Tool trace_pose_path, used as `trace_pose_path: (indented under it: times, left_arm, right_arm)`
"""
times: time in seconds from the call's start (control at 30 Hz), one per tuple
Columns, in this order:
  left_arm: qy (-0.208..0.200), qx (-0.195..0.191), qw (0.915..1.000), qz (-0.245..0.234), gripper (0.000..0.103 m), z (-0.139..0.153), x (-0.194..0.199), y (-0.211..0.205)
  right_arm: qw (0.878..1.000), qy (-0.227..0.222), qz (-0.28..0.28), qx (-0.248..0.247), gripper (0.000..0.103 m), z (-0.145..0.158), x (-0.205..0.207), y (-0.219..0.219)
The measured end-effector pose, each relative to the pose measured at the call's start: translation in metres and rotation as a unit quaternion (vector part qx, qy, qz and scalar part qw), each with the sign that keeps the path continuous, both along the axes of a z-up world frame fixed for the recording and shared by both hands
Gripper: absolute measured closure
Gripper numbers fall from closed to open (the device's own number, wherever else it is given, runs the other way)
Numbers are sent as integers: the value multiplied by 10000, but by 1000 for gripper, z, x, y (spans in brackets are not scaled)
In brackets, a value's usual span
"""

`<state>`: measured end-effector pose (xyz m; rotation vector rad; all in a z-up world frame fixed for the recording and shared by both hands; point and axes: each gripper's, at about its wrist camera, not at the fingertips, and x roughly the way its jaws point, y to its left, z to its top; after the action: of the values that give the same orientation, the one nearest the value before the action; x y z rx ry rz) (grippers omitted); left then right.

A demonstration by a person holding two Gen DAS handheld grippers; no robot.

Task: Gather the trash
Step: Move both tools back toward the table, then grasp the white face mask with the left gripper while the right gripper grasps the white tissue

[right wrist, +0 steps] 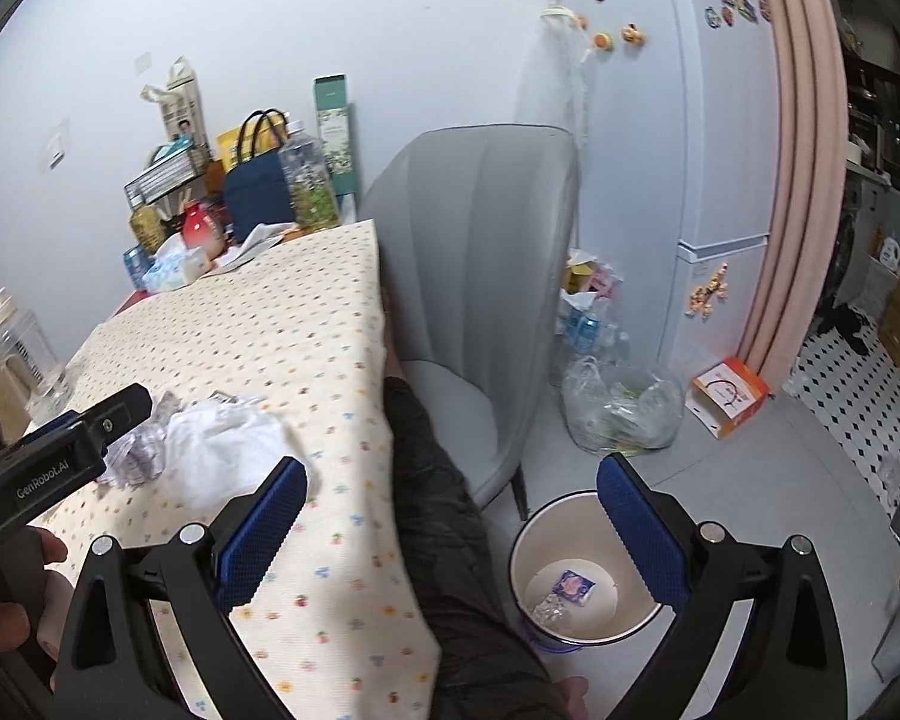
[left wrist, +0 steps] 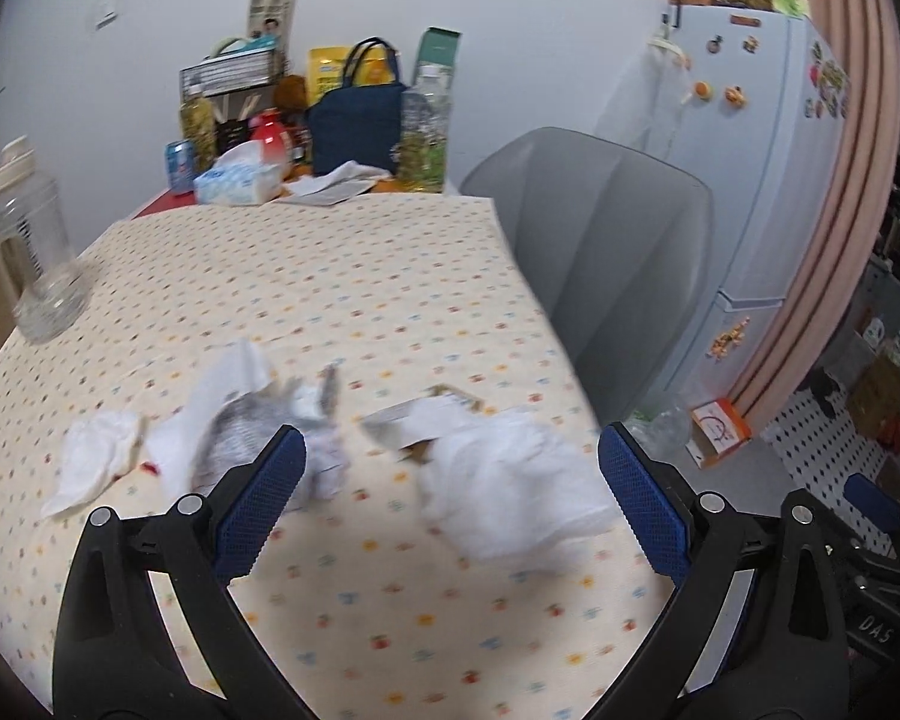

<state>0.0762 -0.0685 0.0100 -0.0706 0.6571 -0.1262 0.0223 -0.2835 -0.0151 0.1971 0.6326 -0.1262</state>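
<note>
Trash lies on the dotted tablecloth (left wrist: 360,276): a crumpled white plastic bag (left wrist: 510,480), a torn wrapper (left wrist: 426,417), a grey-white crumpled paper (left wrist: 252,426) and a white tissue (left wrist: 96,456). My left gripper (left wrist: 450,498) hangs open just above the tablecloth, with the white bag and the crumpled paper ahead between its fingers. My right gripper (right wrist: 450,522) is open beside the table edge, above a person's dark-clad leg (right wrist: 450,510). A cream waste bin (right wrist: 576,576) on the floor holds a few small wrappers. In the right wrist view the left gripper (right wrist: 60,444) reaches over the trash pile (right wrist: 210,444).
A clear jar (left wrist: 30,252) stands at the table's left edge. Bags, bottles, a can and a tissue pack (left wrist: 240,177) crowd the far end. A grey chair (right wrist: 480,276) stands at the table's right side. A plastic bag of rubbish (right wrist: 624,408) and a fridge (right wrist: 708,168) lie beyond.
</note>
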Motion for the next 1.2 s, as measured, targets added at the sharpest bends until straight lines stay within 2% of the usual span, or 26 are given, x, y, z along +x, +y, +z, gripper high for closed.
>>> trace_pose_path:
  times: [0.27, 0.6, 0.8, 1.0, 1.1, 1.2]
  left_arm:
    - [74, -51, 9989, 466, 6, -10, -11, 50]
    - [172, -88, 9964, 821, 6, -23, -18, 95]
    - [289, -88, 9942, 1028, 6, -32, -18, 116]
    - [299, -87, 9940, 1047, 6, -36, -16, 119]
    - [287, -66, 9943, 1029, 9, -36, -11, 116]
    - [320, -47, 9940, 1048, 20, -36, -3, 117]
  right_arm:
    - [9992, 55, 387, -59, 8, -3, 5, 36]
    - [9965, 236, 780, -166, 9, -13, 16, 76]
    - [9935, 469, 1034, -129, 13, -30, 32, 95]
    - [9907, 666, 1176, -128, 21, -45, 43, 105]
    - [9894, 798, 1213, -78, 26, -52, 47, 105]
    - [9886, 860, 1235, -43, 30, -56, 50, 105]
